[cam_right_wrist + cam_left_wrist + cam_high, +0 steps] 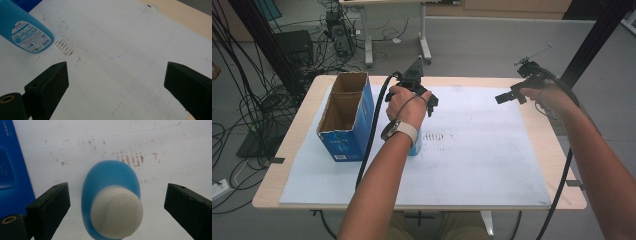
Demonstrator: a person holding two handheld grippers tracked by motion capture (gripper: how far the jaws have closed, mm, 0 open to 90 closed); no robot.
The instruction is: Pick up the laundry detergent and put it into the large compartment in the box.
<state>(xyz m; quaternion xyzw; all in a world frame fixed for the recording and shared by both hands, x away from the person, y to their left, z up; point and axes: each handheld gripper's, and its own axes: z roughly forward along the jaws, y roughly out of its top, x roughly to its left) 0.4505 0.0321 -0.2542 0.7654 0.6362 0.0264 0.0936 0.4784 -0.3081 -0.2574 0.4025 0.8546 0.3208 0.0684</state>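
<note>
My left tool [115, 202] hangs above the blue bottle [111, 197], jaws spread wide with clear gaps on both sides of its white cap [117, 212]. The blue carton [346, 117] stands just beside the bottle on one side, walling that flank off. To the other side the white mat [492, 150] lies bare across to my right tool [507, 97].
</note>
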